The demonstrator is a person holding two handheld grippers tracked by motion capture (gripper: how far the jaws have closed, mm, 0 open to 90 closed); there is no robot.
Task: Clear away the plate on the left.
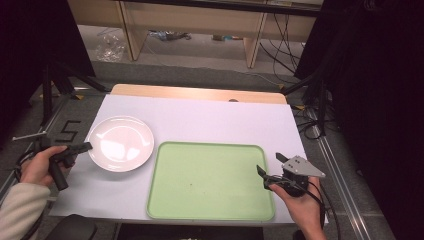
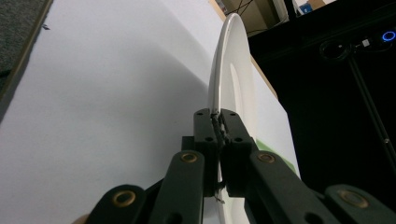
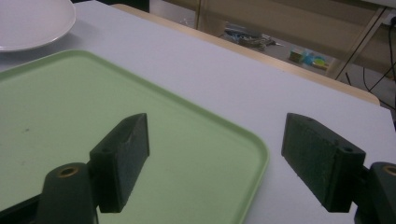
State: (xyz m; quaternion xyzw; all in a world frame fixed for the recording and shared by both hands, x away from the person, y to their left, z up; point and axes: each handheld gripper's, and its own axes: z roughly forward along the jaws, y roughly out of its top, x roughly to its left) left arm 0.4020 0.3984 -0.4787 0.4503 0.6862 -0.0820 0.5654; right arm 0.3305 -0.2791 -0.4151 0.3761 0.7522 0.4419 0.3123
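A white plate lies on the white table, left of a light green tray. My left gripper comes in from the left and is shut on the plate's left rim. In the left gripper view the plate stands edge-on and my left gripper pinches its rim between both black jaws. My right gripper is open at the tray's right edge. In the right gripper view its jaws straddle the tray's rim with nothing between them, and the plate shows far off at upper left.
The white table top has a wooden strip along its far edge. Black stand legs are on the floor at the left. Cables run along the floor at the right. Wooden shelving stands beyond.
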